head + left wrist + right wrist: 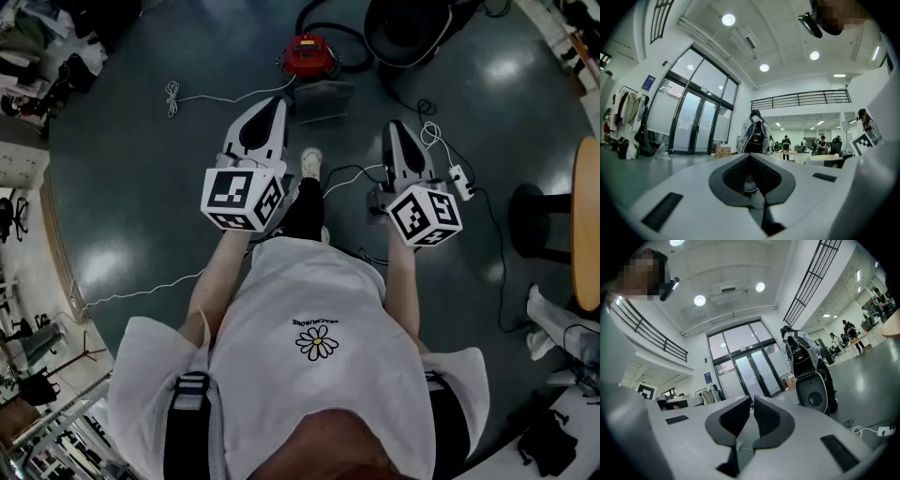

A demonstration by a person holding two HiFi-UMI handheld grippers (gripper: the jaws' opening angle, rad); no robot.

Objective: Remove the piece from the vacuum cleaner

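Observation:
A red vacuum cleaner (pixel 309 54) stands on the dark floor ahead of me, with a black hose (pixel 349 36) curling off behind it. A grey boxy part (pixel 323 99) sits right in front of it. Both grippers hang in the air above the floor, short of the vacuum and touching nothing. My left gripper (pixel 276 103) (pixel 750 156) points toward the grey part, its pads together and empty. My right gripper (pixel 395 126) (pixel 753 399) is further right, its pads almost touching with nothing between them.
A white power strip (pixel 459 175) (pixel 884 430) and cables lie under the right gripper. Another white cable (pixel 173 94) lies to the left. A bulky black object (pixel 412 28) (pixel 813 380) stands beyond the vacuum. A round wooden table (pixel 589 225) and a black stool (pixel 534 211) are at the right.

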